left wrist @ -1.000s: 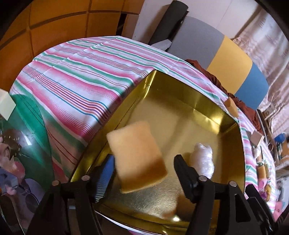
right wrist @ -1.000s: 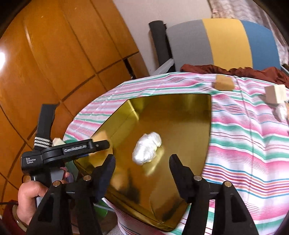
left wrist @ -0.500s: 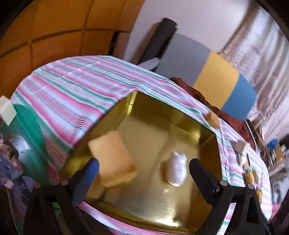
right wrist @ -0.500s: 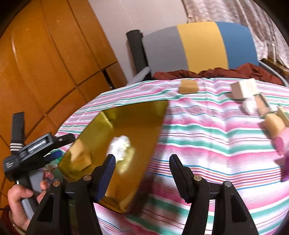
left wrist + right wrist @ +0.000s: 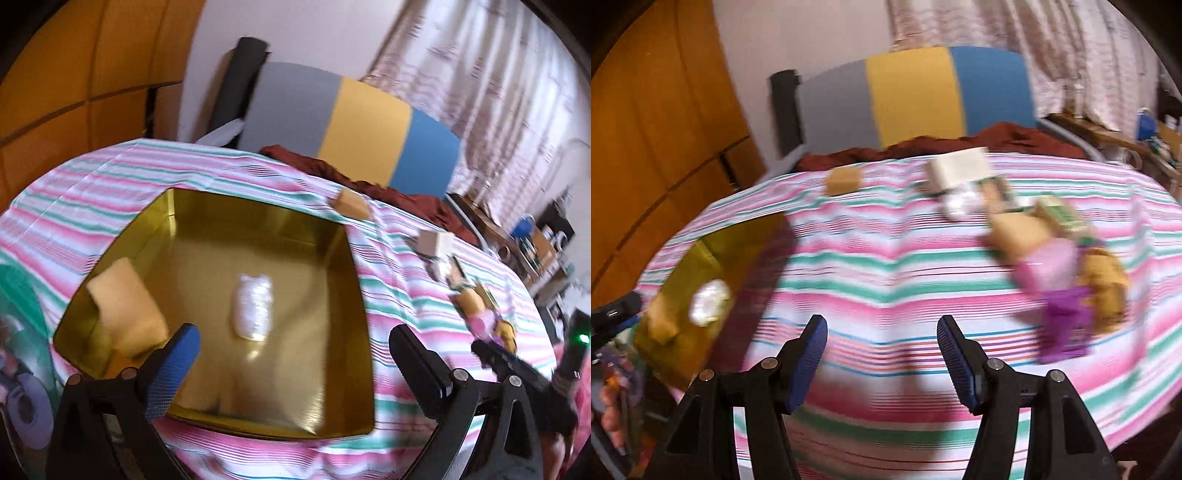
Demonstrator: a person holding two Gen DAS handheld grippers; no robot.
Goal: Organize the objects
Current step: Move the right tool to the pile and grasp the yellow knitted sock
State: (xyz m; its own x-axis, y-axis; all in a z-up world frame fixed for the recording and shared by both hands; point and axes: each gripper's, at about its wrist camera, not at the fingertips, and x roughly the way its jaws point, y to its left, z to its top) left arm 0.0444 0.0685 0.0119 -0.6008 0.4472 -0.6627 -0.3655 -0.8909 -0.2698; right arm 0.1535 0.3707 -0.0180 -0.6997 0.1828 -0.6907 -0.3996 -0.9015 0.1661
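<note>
Objects to be organized are split between two places: a yellow sponge (image 5: 125,314) and a white crumpled wad (image 5: 254,308) already lie in the gold tray (image 5: 332,229), at centre-left of the left wrist view, while a blurred cluster of loose items (image 5: 1056,258) waits on the striped tabletop (image 5: 886,266) at the right of the right wrist view, with a tan block (image 5: 843,180) and a white block (image 5: 960,170) farther back. The left gripper (image 5: 293,347) has just been opening and now stands at its widest over the tray's near edge, nothing between its jaws, the sponge lying apart to its left. The right gripper (image 5: 882,347) is partly open and empty, hovering over bare cloth at lower centre. My reading is that one drop-off is finished and the fetching of the next piece is in hand. The next move calls for the right gripper to travel toward the upper right, single out one item from the crowded pile, and straddle it cleanly before closing, since neighbours lie touching or just beside each other there; motion blur hides exactly which ones.
</note>
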